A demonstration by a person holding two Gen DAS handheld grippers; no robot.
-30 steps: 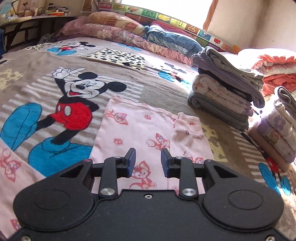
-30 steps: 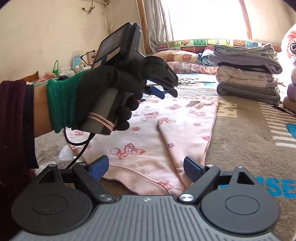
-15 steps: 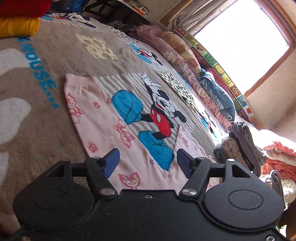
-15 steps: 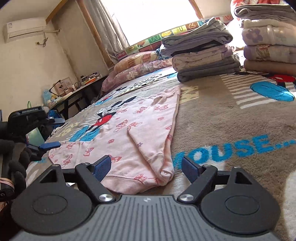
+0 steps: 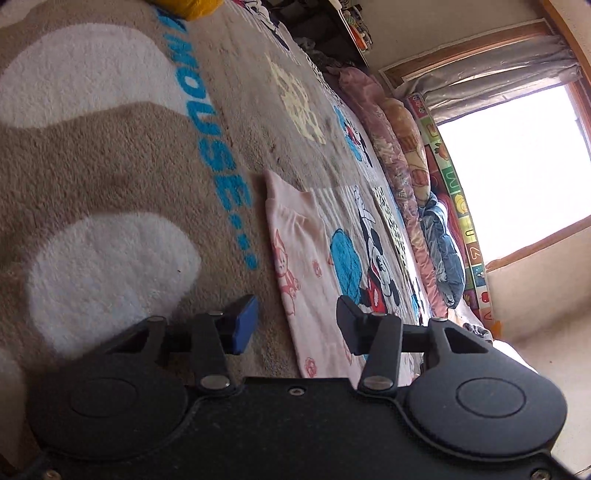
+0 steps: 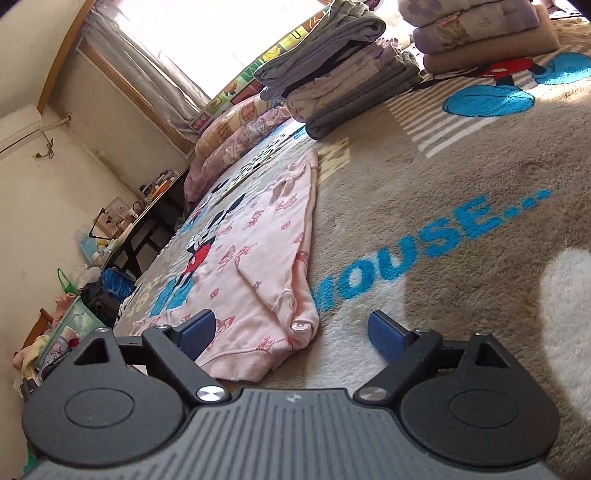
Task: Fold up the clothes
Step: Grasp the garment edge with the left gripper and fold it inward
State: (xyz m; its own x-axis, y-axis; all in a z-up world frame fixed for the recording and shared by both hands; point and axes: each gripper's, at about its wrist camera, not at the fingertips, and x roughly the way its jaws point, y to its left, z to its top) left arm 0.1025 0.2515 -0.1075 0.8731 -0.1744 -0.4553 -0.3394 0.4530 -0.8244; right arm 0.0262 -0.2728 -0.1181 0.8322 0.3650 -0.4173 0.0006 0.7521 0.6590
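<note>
both hand-held grippers, left (image 5: 293,321) and right (image 6: 291,334), gape empty; pink garment's (image 6: 258,258) near hem hidden.

right gripper (image 6: 291,332) is sitting low with jaws spread wide, nothing between them but the snap corner of the pink garment (image 6: 258,266). brown blanket (image 6: 443,206) to the right of the garment is lying bare up to the stacks. folded stack (image 6: 343,74) and second stack (image 6: 480,33) are blocking the far right side. pillows (image 6: 236,140) are lining the window edge. left gripper (image 5: 295,325) is also spread wide over the garment's (image 5: 303,258) other edge; blanket (image 5: 110,155) to its left is lying bare out to a yellow item (image 5: 192,7).
</note>
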